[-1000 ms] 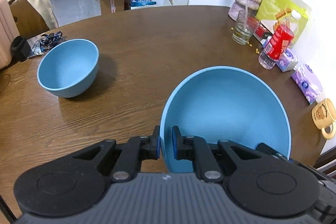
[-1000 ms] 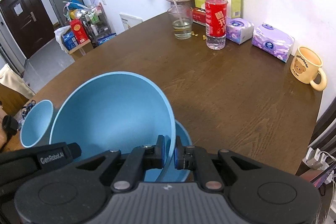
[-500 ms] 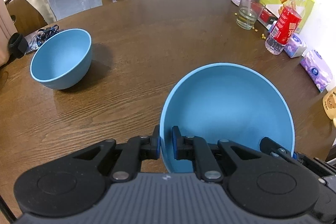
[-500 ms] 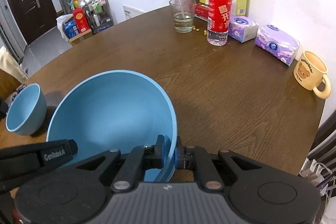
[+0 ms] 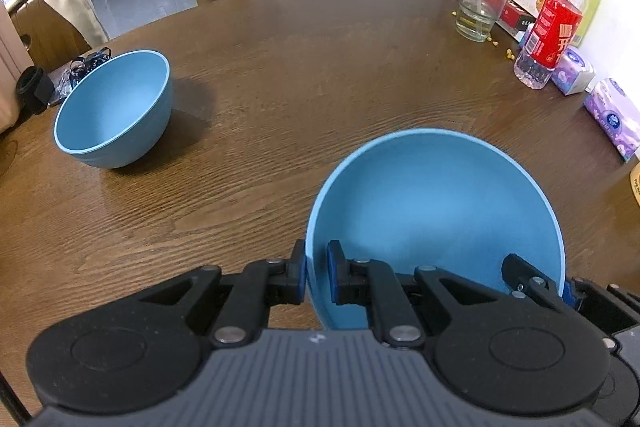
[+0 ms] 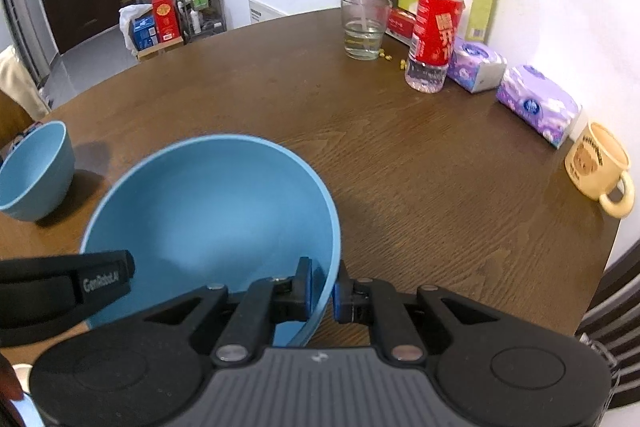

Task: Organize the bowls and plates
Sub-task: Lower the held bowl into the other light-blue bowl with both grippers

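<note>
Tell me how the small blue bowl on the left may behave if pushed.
The small bowl looks rigid and light, so it would probably slide on the smooth table. Its narrow rounded base suggests it may rock or tip.

Large bowl (image 5: 436, 211) plain light blue; small bowl (image 5: 114, 111) same blue; table (image 5: 300, 67) dark brown woodgrain; mug (image 6: 598, 163) cream.

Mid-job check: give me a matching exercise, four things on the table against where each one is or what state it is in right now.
Things:
1. big blue bowl
2. small blue bowl
3. yellow mug
4. glass

Places or states:
A. free on the far left of the table
B. in front of the vase, a little water inside
C. rim pinched on both sides by the left gripper and right gripper
D. near the table's right edge, past the tissue packs

Pairs: 1-C, 2-A, 3-D, 4-B
</note>
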Demonstrator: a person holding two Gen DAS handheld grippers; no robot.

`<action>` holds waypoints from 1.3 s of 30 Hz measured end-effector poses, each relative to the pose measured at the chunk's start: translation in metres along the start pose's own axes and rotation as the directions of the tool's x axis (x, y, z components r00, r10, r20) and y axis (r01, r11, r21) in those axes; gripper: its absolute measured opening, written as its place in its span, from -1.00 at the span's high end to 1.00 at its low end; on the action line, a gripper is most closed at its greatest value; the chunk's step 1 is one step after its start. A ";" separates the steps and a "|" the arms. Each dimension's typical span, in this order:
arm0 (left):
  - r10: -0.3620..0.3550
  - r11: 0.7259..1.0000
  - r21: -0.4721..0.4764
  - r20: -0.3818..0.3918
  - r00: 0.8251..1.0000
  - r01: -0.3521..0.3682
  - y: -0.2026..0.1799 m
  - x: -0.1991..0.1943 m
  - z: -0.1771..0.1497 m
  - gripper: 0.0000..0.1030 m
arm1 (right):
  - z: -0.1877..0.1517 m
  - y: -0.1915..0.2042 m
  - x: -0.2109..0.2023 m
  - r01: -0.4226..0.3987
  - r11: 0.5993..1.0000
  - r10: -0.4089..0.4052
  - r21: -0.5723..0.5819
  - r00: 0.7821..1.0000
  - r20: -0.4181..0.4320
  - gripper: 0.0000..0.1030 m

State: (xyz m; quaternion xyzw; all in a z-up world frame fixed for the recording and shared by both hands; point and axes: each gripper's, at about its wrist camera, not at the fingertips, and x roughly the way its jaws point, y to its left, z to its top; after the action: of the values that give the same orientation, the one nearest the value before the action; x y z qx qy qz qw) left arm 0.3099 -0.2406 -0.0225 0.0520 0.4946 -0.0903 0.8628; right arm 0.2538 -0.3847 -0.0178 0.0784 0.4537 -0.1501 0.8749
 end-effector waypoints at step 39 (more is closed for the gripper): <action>-0.019 1.000 -0.001 0.059 0.998 0.019 0.009 -0.003 0.001 0.88 | -0.005 -0.015 -0.014 -0.071 0.997 0.069 0.038 0.997 0.046 0.85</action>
State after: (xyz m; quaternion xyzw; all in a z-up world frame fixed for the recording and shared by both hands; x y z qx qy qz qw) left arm 0.3110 -0.2316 -0.0197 0.0439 0.4695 -0.0998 0.8762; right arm 0.2370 -0.3944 -0.0091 0.1079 0.4279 -0.1301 0.8879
